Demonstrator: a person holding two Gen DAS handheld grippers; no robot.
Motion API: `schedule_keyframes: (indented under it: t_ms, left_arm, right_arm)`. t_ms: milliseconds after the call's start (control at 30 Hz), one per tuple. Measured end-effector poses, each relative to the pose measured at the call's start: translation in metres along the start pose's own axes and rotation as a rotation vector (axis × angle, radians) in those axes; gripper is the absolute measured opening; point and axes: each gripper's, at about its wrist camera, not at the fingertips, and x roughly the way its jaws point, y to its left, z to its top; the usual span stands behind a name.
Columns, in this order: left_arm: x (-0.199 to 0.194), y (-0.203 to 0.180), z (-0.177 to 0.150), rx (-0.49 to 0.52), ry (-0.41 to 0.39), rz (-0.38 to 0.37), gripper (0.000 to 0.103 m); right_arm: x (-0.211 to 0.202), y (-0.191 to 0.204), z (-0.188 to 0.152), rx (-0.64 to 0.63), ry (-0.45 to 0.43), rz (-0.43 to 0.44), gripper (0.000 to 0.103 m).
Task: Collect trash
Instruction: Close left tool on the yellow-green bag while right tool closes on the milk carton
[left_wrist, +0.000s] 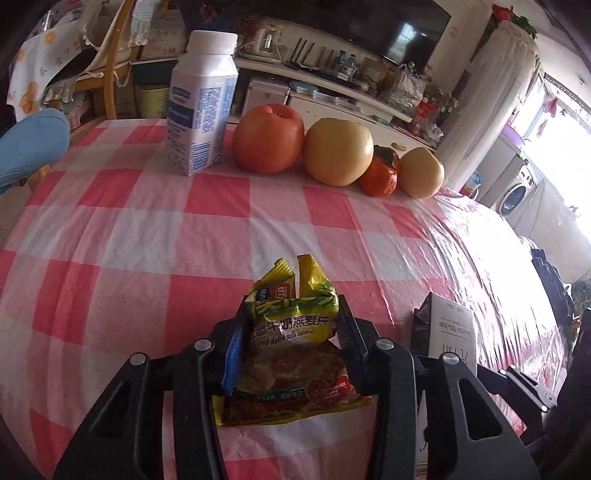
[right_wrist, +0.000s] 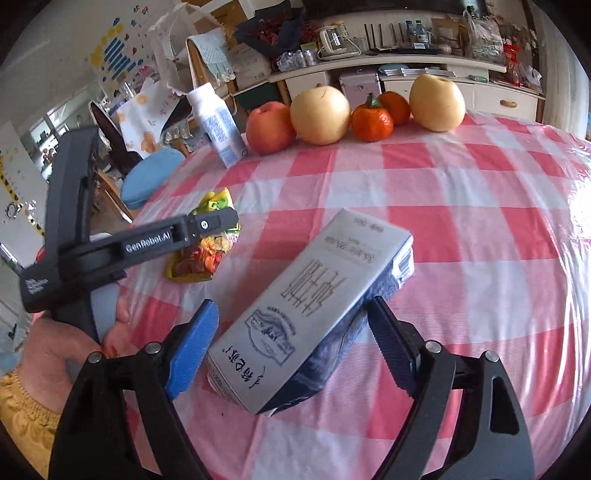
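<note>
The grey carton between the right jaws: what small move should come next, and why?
Probably close the right gripper on the grey carton: its jaws are open on either side of it, not yet pressing, while the left gripper already clamps the oatmeal wrapper.

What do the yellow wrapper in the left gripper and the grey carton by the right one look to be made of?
Oatmeal wrapper: thin glossy plastic film, judging by its crinkles and its sheen, pinched in the left gripper.
Carton: likely coated paperboard, with flat printed faces, crisp folded edges and a soft sheen. It lies on the table between the open right gripper's fingers.
</note>
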Motion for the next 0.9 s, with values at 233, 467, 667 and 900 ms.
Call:
schedule_keyframes:
  t_ms: [233,467,667,900]
  left_arm:
    - [-0.002,-0.001,-0.002,-0.005,-0.005,-0.008,0.045]
    - [0.0,-0.002,-0.001,0.006,0.012,-0.003,0.045]
    - [0.006,-0.009,-0.006,0.063,0.04,0.082,0.064]
    - [0.004,-0.009,-0.01,0.075,0.033,0.084,0.058]
  right_arm:
    - [0.014,0.013,0.002,-0.112,0.018,-0.091,0.083]
    - [0.002,-0.003,0.006,-0.154,0.055,-0.112,0.07]
    - [0.002,-0.011,0.004,-0.13,0.055,-0.125,0.074]
    - [0.002,-0.01,0.003,-0.135,0.047,-0.134,0.066]
